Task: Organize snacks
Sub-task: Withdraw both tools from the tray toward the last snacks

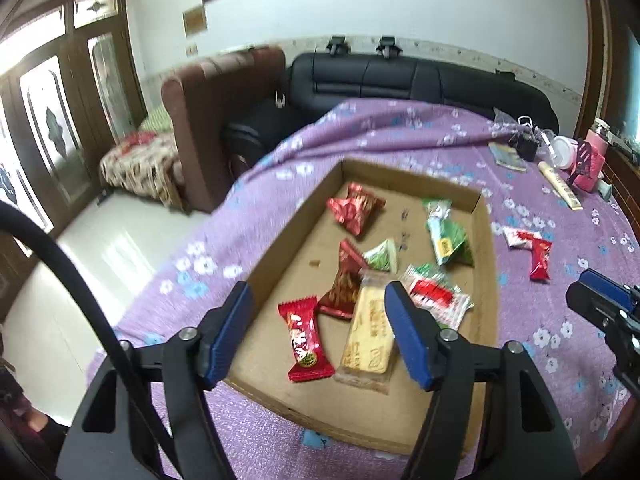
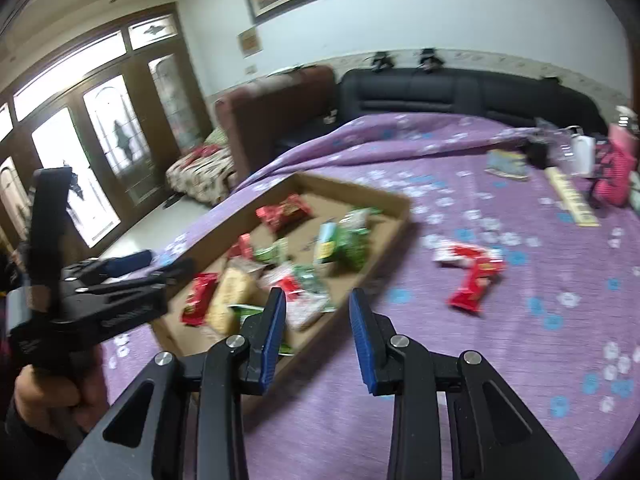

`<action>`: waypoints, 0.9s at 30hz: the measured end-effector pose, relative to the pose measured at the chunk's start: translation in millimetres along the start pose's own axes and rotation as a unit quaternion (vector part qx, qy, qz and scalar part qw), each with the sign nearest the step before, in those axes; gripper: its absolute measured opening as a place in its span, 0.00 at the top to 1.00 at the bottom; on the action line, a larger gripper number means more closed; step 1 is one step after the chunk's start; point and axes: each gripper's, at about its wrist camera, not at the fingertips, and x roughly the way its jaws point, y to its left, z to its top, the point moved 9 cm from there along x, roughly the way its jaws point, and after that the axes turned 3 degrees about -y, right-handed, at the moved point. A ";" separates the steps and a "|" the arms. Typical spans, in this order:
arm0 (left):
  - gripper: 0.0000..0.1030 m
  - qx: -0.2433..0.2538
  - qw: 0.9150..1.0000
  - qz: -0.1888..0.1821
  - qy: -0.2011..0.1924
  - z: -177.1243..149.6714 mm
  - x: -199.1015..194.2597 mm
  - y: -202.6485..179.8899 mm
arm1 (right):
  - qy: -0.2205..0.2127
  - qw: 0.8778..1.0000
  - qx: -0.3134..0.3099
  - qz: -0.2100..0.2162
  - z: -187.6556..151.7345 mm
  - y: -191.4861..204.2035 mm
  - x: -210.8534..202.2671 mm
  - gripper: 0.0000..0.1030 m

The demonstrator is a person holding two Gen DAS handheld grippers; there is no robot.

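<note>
In the left wrist view, the left gripper (image 1: 320, 332) sits at lower centre above the near end of the cardboard tray (image 1: 486, 216), its blue pads spread wide with nothing pinched between them. A red candy wrapper (image 1: 306, 346) and a pale biscuit pack (image 1: 370, 332) lie flat on the tray floor beneath the gap. Further up the tray are a crumpled red pouch (image 1: 354, 208), a dark red packet (image 1: 344, 284), a small green wedge (image 1: 382, 258), a green packet (image 1: 448, 236) and a red-and-white packet (image 1: 434, 294). To the right of the tray, out on the purple flowered cloth (image 1: 400, 136), two red snacks (image 1: 528, 250) lie touching each other, not yet collected. The right gripper (image 1: 604, 300) enters at the right edge.

In the right wrist view, the right gripper (image 2: 318, 336) at lower centre stands partly open and empty, over the tray's right wall. The loose red snacks (image 2: 472, 276) lie at right of centre.

The step in hand looks like a fresh fetch: the left gripper seems done dropping. Next, the right gripper likely needs to swing right, descend over the red snacks and close on one.
</note>
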 end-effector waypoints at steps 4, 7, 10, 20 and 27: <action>0.30 0.016 1.000 -0.002 -0.016 6.7 -14.0 -15.5 | -0.004 0.999 0.018 -0.035 -1.9 -27.2 -11.8 0.68; 0.27 0.028 0.999 -0.015 -0.017 7.1 -19.6 -33.9 | 0.000 0.997 0.025 -0.071 -7.3 -48.4 -20.4 0.67; 0.25 0.036 0.999 -0.038 -0.009 2.1 -22.4 -54.2 | 0.006 0.993 0.025 -0.117 -13.7 -68.7 -30.2 0.65; 0.24 0.067 0.993 -0.092 0.016 -12.7 -31.0 -117.0 | 0.021 0.974 0.023 -0.223 -31.8 -115.6 -65.0 0.50; 0.23 0.083 0.991 -0.106 0.023 -16.8 -36.8 -145.9 | 0.027 0.965 0.010 -0.259 -37.8 -132.8 -78.8 0.48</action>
